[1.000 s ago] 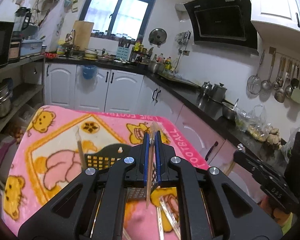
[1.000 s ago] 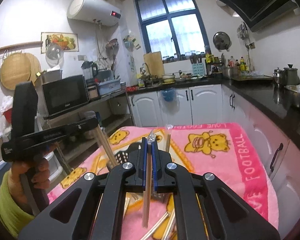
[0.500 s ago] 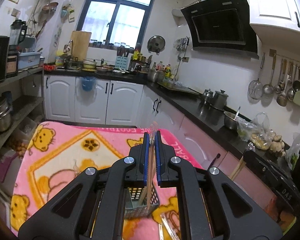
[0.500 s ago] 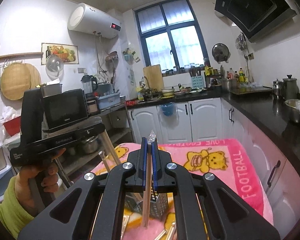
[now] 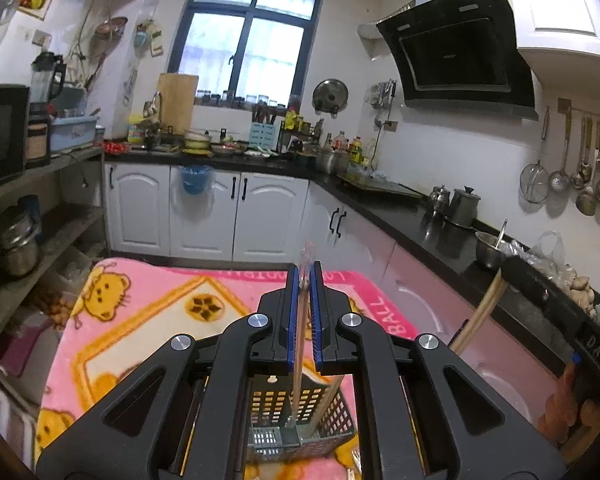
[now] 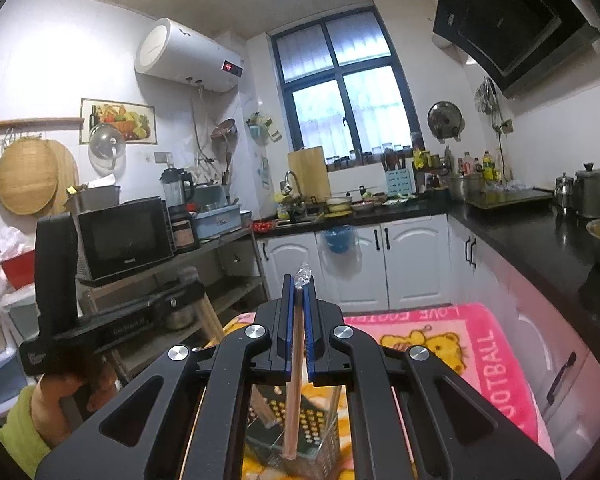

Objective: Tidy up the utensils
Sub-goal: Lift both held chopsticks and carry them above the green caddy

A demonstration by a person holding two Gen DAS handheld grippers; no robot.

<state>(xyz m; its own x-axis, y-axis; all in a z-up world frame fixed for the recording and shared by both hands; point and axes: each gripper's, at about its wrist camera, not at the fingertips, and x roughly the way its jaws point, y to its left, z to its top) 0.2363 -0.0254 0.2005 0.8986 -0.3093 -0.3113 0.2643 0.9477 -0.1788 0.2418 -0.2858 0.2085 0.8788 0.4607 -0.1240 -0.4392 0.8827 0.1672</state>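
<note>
- Your left tongs (image 5: pixel 304 304) are clamped on a thin wooden chopstick in clear wrapping (image 5: pixel 299 360); its lower end hangs over the grey perforated plastic basket (image 5: pixel 336 412).
- Your right tongs (image 6: pixel 298 320) grip another wrapped wooden chopstick (image 6: pixel 294 392), also above that basket.
- The basket stands near the front edge of the surface, on the pink bear-print blanket (image 5: pixel 140 312).

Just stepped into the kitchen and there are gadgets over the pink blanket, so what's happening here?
A person is sorting utensils with a handheld gripper in each hand. The left gripper is shut on a wrapped pair of chopsticks, and the right gripper is shut on another wrapped pair. Both pairs hang over a perforated utensil basket standing on the pink blanket, not yet dropped in.
</note>
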